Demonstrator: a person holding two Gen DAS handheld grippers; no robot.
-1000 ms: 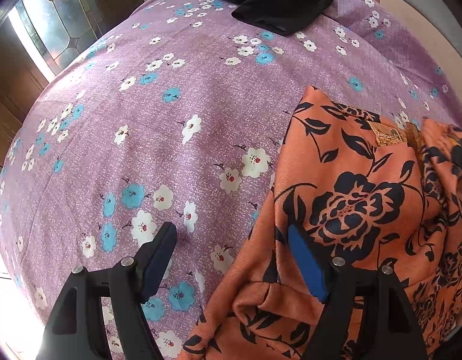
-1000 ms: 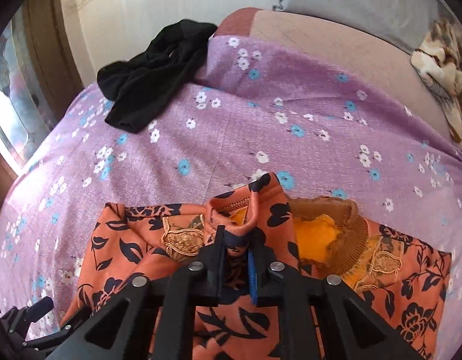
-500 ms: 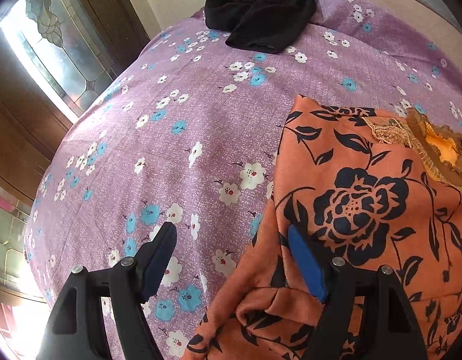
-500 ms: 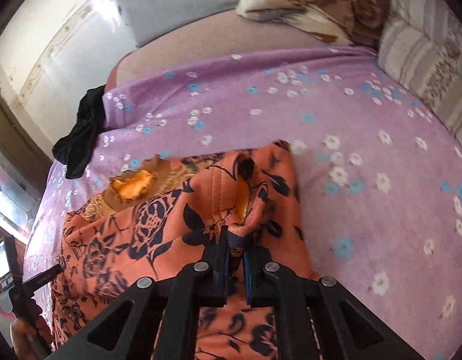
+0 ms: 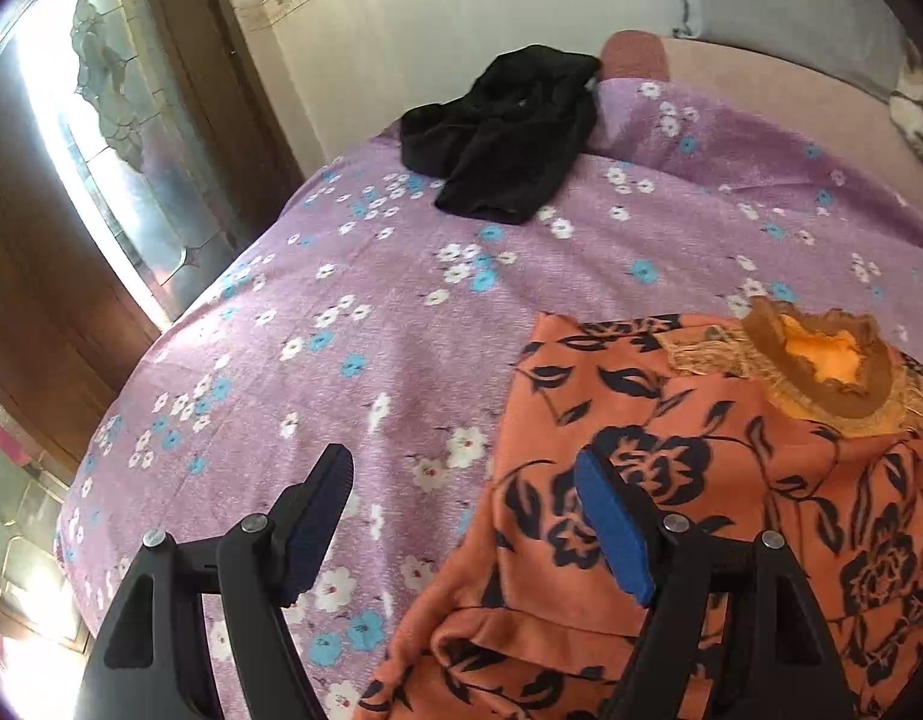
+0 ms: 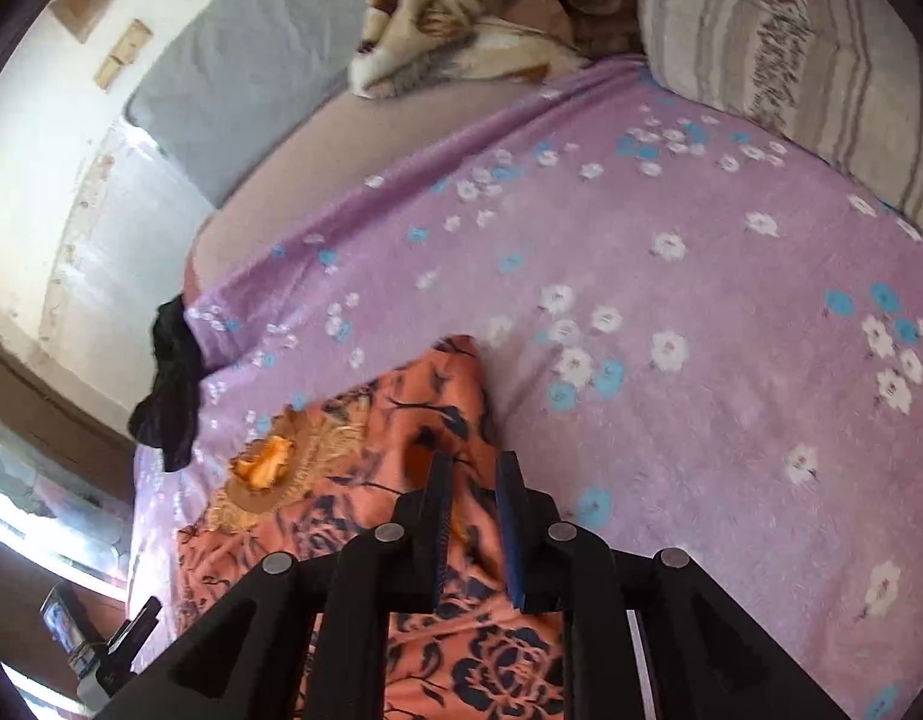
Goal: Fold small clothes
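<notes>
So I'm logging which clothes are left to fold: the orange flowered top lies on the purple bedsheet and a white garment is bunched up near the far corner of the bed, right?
Not quite: the bunched garment near the far corner is black, not white, as the left wrist view shows. The orange flowered top does lie on the purple bedsheet.

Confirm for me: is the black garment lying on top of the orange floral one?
No, the black garment lies apart near the bed's far edge, with bare purple sheet between it and the orange garment.

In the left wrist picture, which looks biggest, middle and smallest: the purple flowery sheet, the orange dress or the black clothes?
1. Purple flowery sheet
2. Orange dress, though it lies nearest the camera
3. Black clothes, farthest away
</notes>
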